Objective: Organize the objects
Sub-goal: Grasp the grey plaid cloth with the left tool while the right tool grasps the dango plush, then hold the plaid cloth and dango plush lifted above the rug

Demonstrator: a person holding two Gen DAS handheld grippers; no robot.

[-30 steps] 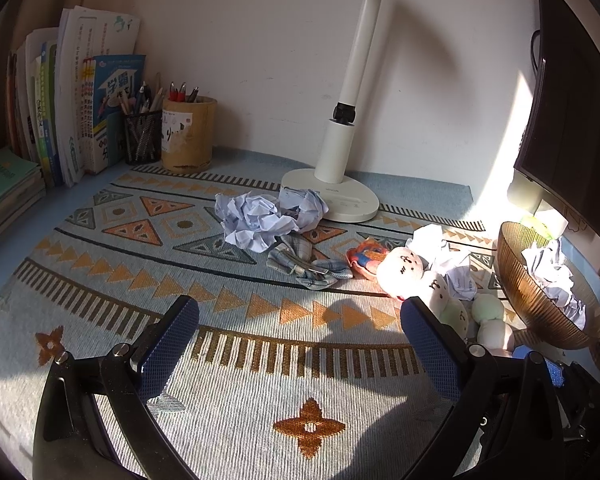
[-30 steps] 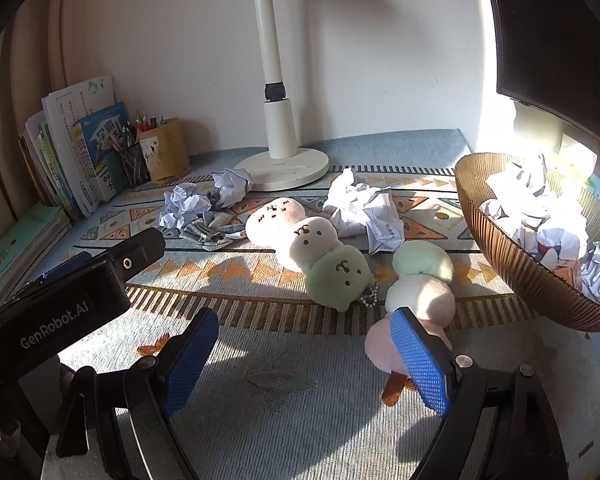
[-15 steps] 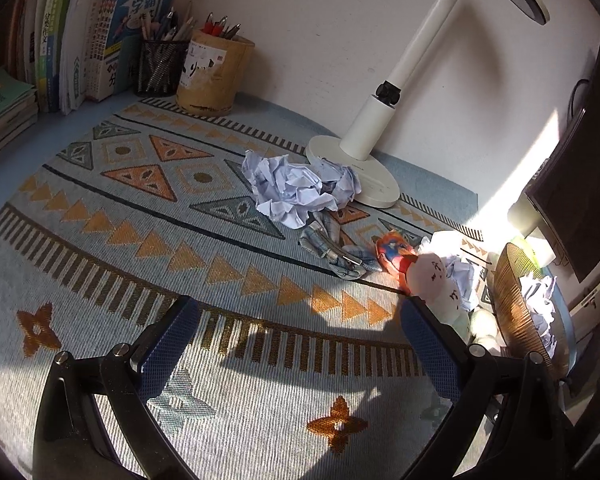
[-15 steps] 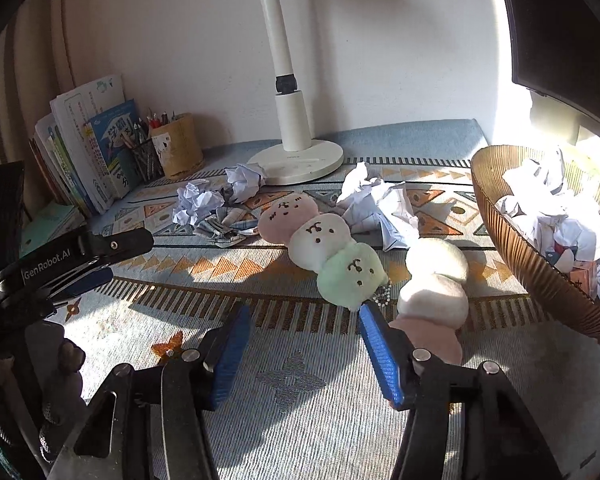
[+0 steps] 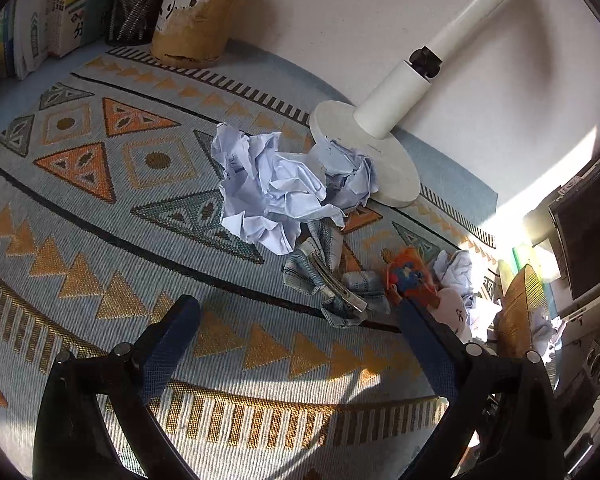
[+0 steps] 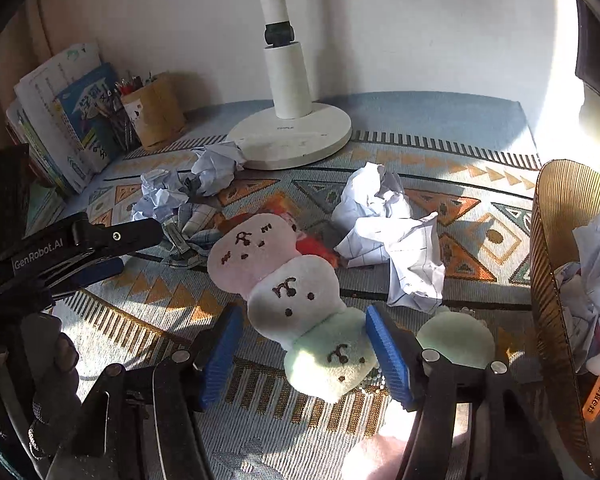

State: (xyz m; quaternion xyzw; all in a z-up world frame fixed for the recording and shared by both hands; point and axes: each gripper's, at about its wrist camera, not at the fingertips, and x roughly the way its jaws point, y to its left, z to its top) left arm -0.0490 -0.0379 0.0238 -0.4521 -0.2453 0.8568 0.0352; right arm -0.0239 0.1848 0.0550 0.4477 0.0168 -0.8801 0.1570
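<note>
In the right wrist view, a plush of three balls, pink, white and green point(image 6: 296, 292), lies on the patterned mat. My right gripper point(image 6: 304, 354) straddles its green end. Its jaws are opening, and a gap shows at the left pad. A second plush point(image 6: 456, 340) lies just right of it. My left gripper point(image 5: 298, 340) is wide and closing slightly, with only mat between its fingers. Crumpled paper point(image 5: 276, 188), a checked cloth clip point(image 5: 328, 280) and an orange toy point(image 5: 408, 276) lie beyond it.
A brown ribbed basket point(image 6: 556, 280) holding crumpled paper stands at the right. More crumpled paper point(image 6: 384, 232) lies mid-mat. A white lamp base point(image 6: 292, 136) stands at the back wall. Pen holders point(image 5: 196, 12) and books point(image 6: 60, 120) fill the back left corner.
The left gripper moved forward towards the crumpled paper and rolled. The right gripper advanced onto the three-ball plush; its jaws narrowed, then widened around the green end.
</note>
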